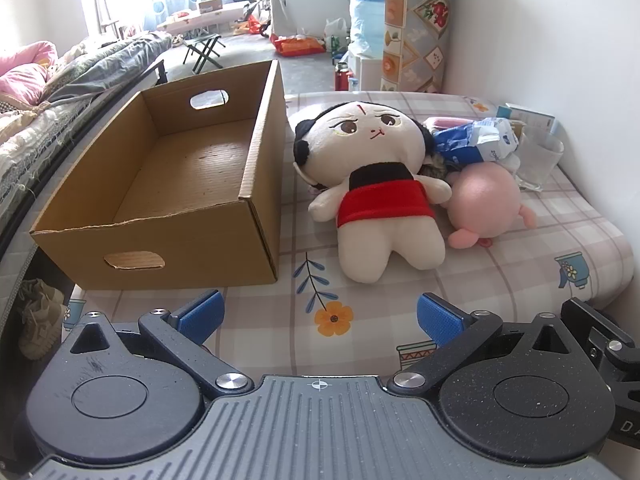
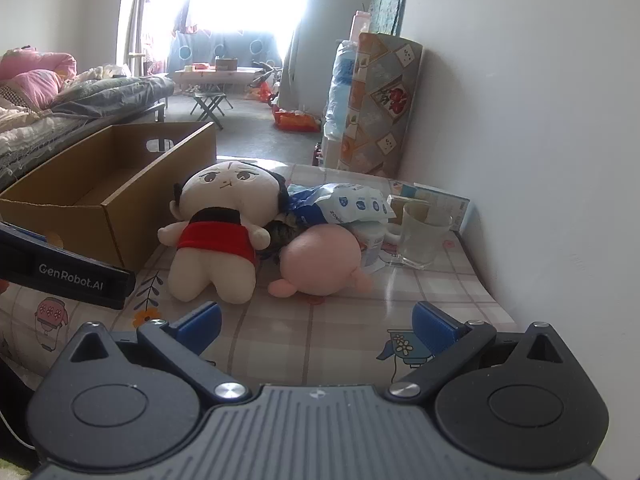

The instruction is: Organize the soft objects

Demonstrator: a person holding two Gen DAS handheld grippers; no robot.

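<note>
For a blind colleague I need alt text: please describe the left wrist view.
An empty cardboard box stands on a patterned tablecloth, with a white plush doll in red lying beside it and a pink plush against the doll. The open left gripper hovers in front, holding nothing.

Glass mug (image 2: 422, 238) beside blue packet (image 2: 344, 204)

I see a table (image 1: 500, 248) under a checked cloth with flower and pot prints. An open cardboard box (image 1: 160, 248) stands on its left part. Just right of the box a doll (image 1: 384, 200) in red lies on its back, a pink plush (image 1: 486, 204) touching its side. Behind them, near the wall, lie a blue-white packet (image 1: 472, 142), a glass (image 1: 538, 162) and a small carton (image 1: 532, 116).
</note>
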